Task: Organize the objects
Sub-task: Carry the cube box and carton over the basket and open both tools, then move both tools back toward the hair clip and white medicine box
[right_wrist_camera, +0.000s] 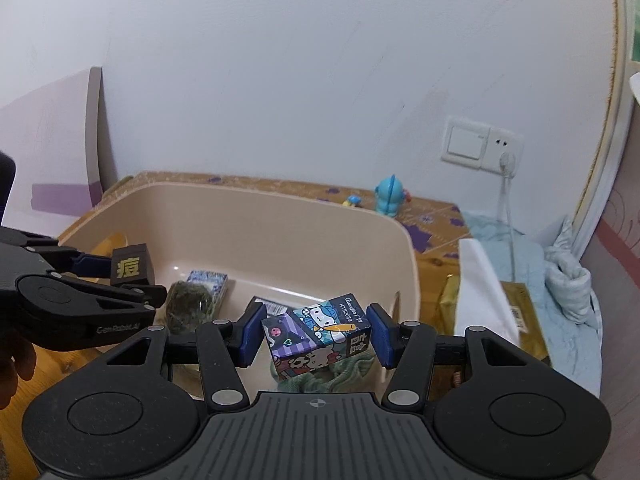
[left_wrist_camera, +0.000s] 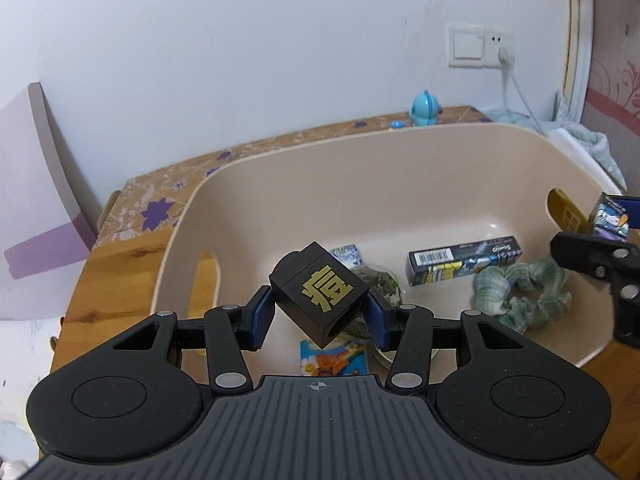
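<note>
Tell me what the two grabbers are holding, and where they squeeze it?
The left gripper pinches a black cube with a gold character by two opposite sides. The right gripper pinches a cartoon-printed box by its two ends.

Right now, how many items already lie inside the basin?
5 visible: green scrunchie, long dark box, round green-filled container, bear card, small blue-patterned box. The grippers may hide more.

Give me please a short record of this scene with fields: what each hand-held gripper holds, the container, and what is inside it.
left hand-held gripper: shut on black cube with gold character, above the bin
right hand-held gripper: shut on cartoon-print box, above the bin
container: beige plastic bin on wooden table
inside bin: long dark box, green scrunchie, bear card, round jar of moss
</note>
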`<act>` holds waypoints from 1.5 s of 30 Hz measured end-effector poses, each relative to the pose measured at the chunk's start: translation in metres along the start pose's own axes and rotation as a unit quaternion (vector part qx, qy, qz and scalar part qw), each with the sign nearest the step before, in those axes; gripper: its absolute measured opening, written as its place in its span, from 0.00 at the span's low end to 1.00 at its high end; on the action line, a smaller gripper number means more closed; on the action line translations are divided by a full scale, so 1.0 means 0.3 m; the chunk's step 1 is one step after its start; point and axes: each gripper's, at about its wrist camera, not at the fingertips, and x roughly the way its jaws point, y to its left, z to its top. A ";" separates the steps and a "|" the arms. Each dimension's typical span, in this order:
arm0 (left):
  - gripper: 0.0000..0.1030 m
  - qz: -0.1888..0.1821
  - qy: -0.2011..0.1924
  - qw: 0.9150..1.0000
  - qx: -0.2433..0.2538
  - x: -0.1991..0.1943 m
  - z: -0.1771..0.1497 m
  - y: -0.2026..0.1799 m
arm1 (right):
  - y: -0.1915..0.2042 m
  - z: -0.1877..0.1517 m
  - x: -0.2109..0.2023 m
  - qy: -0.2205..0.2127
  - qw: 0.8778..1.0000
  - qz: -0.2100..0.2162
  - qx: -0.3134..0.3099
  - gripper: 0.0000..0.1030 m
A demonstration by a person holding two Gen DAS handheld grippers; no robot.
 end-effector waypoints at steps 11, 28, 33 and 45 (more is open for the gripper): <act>0.49 0.002 0.035 0.999 -0.006 0.058 -0.014 -0.004 | 0.021 -0.027 0.068 0.028 1.000 0.002 -0.005 0.54; 0.83 -0.002 -0.052 0.998 -0.023 -0.170 -0.015 0.030 | 0.021 -0.021 -0.113 -0.023 1.000 -0.011 -0.010 0.92; 0.85 -0.003 -0.057 0.998 -0.026 -0.224 -0.043 0.044 | 0.032 -0.034 -0.183 -0.036 0.999 -0.008 -0.015 1.00; 0.85 0.009 -0.065 0.998 -0.024 -0.321 -0.140 0.074 | 0.075 -0.120 -0.251 -0.019 0.999 -0.005 -0.044 1.00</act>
